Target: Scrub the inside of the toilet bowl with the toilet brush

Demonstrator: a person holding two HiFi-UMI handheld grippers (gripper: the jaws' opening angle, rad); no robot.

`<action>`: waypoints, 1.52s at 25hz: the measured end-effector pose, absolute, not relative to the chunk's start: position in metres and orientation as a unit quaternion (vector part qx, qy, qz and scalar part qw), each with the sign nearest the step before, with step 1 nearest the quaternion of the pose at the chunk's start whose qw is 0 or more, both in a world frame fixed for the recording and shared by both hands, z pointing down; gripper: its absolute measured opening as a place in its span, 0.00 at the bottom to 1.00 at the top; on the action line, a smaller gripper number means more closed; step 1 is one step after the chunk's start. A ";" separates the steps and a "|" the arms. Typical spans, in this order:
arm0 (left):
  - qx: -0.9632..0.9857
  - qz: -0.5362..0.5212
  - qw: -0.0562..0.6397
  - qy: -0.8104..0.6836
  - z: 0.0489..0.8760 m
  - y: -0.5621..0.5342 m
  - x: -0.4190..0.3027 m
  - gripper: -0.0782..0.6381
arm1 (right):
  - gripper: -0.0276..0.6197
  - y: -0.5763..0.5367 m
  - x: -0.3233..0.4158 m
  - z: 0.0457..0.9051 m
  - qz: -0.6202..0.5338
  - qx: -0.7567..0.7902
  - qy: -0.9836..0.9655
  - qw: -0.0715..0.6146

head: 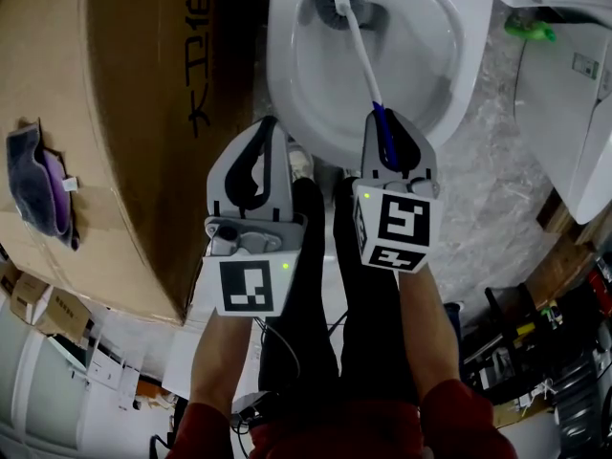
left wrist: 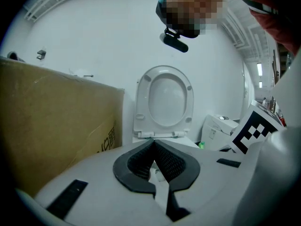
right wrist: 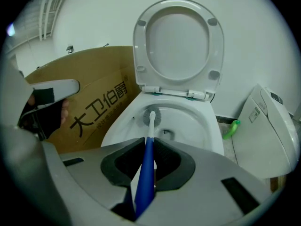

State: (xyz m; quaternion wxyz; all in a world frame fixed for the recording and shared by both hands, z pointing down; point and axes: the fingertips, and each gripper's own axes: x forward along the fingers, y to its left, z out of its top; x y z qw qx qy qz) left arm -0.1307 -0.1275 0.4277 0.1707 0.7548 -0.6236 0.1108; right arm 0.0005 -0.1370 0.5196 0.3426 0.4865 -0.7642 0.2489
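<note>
Right gripper view: my right gripper (right wrist: 149,144) pinches the toilet brush (right wrist: 151,125) by its handle so the bristles reach the toilet bowl (right wrist: 203,132) rear wall. My left gripper (left wrist: 154,147) is pressed together, empty.

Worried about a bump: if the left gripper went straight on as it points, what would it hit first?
Probably the outer rim of the white ceramic toilet bowl, close ahead of the left gripper, fingers shut; depth is unclear.
</note>
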 end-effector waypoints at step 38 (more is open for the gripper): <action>0.778 0.119 0.167 -0.594 0.428 -0.092 -0.082 0.13 | 0.14 0.038 0.052 0.502 0.264 0.381 -0.776 0.428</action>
